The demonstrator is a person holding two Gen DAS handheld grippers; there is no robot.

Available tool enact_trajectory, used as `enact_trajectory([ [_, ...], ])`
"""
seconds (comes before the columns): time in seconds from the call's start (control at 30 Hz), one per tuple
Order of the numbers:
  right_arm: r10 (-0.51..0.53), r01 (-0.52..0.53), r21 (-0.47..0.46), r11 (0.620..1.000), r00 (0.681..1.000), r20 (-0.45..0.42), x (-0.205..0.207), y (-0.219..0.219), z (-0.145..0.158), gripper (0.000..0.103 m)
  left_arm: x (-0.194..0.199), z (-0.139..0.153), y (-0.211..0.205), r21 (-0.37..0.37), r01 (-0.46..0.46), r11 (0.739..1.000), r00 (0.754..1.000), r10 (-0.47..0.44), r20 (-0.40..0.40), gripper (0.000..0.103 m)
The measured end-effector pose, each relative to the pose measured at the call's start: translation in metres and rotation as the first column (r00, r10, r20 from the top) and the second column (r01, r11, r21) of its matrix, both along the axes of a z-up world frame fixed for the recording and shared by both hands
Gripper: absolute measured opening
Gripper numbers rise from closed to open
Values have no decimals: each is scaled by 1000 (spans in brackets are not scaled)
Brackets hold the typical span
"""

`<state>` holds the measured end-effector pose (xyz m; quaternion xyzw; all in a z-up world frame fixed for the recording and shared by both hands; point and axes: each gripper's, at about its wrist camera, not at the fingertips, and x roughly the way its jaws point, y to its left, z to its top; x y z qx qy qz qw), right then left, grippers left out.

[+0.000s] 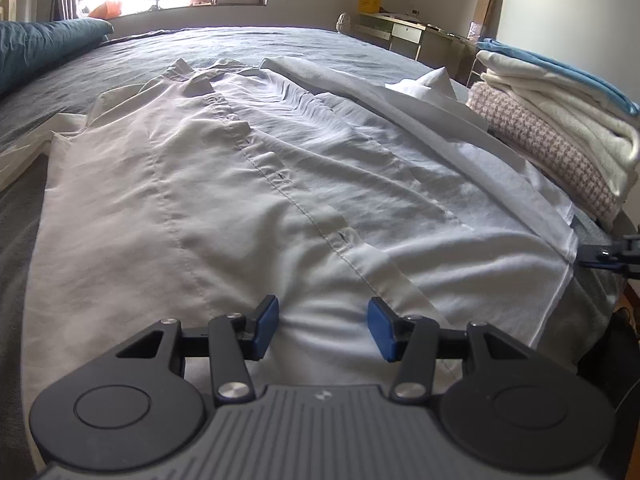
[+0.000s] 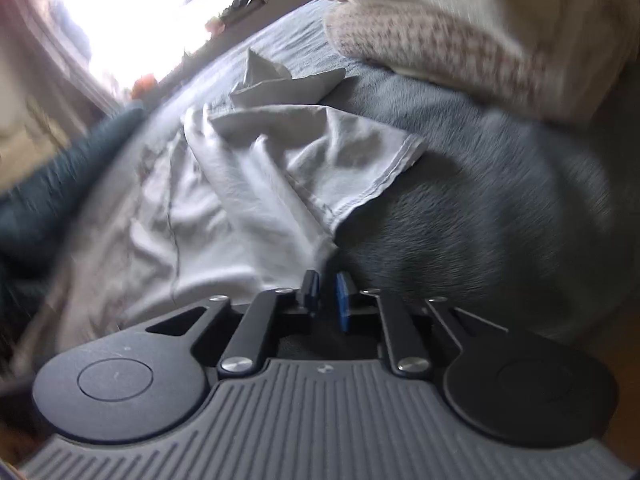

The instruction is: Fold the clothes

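1. A white shirt (image 1: 248, 184) lies spread out on the grey bed cover (image 1: 280, 44), front side up. Its button strip runs straight away from the left gripper (image 1: 323, 326) toward the collar at the far end, so the long way of the shirt points away from this claw.

2. The left gripper is let go — its two blue pads stand wide apart with nothing between them. It hangs right over the bottom hem, close to the middle of the shirt.

3. The right side of the shirt is already turned in: a long white flap lies on top along that edge. The left side looks flat, and a sleeve pokes out at the far left.

4. The right gripper (image 2: 325, 294) sits at the bottom right corner of the shirt. Its pads are almost together, and a thin bit of white cloth runs down to them. The right wrist view is blurry, so I think it is pinching the shirt edge, but I cannot be sure.

5. A stack of folded clothes (image 1: 560, 120) sits just beside the shirt on the right — blue, cream and a pink checked one. A dark teal pillow (image 1: 44, 48) lies far off on the left.

6. The part that is not folded lies to the left of the left claw, so the left hand is the nearer one for that side.
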<state>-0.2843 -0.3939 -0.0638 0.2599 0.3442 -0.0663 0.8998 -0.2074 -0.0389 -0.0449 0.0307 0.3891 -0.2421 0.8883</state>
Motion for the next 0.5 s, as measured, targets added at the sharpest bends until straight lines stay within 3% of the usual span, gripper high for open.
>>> enact_trajectory([
  [0.13, 143, -131, -196, 972, 989, 47, 2, 19, 47, 28, 13, 17, 11, -36, -11, 999, 1000, 12, 21, 51],
  [0.2, 229, -198, -238, 951, 967, 109, 34, 32, 65, 41, 24, 18, 11, -50, -25, 998, 999, 26, 29, 51],
  [0.23, 272, -230, -261, 938, 952, 138, 51, 39, 74, 52, 29, 17, 11, -54, -35, 998, 999, 36, 31, 51],
  [0.3, 356, -289, -308, 907, 915, 191, 84, 51, 92, 55, 41, 14, 9, -61, -54, 997, 998, 57, 36, 51],
  [0.4, 454, -380, -342, 859, 875, 168, 173, 68, 88, 56, 59, 10, 8, -72, -84, 994, 995, 87, 42, 51],
  [0.5, 476, -416, -372, 830, 876, 81, 270, 75, 70, 56, 69, -1, 6, -68, -93, 993, 995, 95, 28, 51],
])
